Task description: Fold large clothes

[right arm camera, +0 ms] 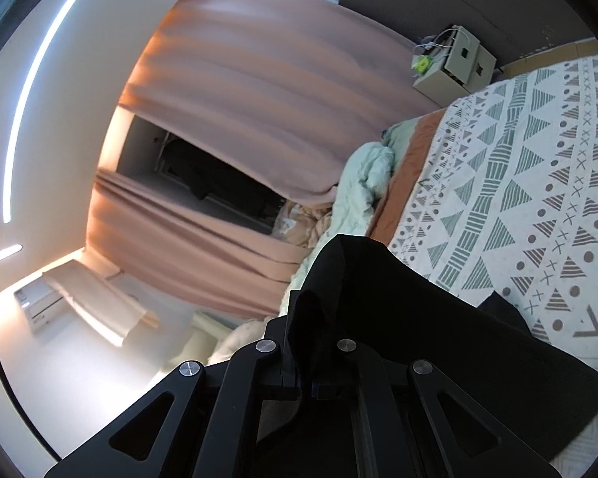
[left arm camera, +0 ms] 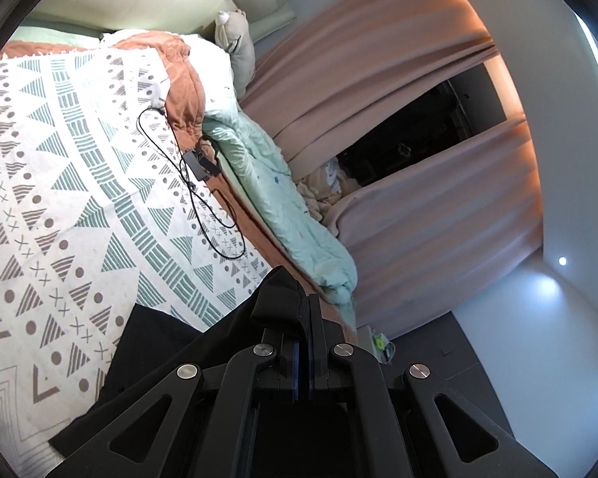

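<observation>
Now 2 grippers — left gripper point(left arm camera: 306, 302), right gripper point(right arm camera: 299, 306) — clamped on black garment point(right arm camera: 418, 318).

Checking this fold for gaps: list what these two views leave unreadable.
- Black garment: left wrist view, its type and full extent, hidden behind the left tongs and cut by the frame edge.
- Right tongs: fingertips covered by bunched cloth.
- Nightstand clutter: too small.

Left wrist view: rides its hand-held gripper point(left arm camera: 305, 306), close above the bed point(left arm camera: 79, 199), facing the pink curtain point(left arm camera: 398, 99).
Right wrist view: likewise placed, rolled oppositely, bed at right.
Shared: bed, curtain, mint duvet point(left arm camera: 299, 215), black garment point(right arm camera: 438, 338).
</observation>
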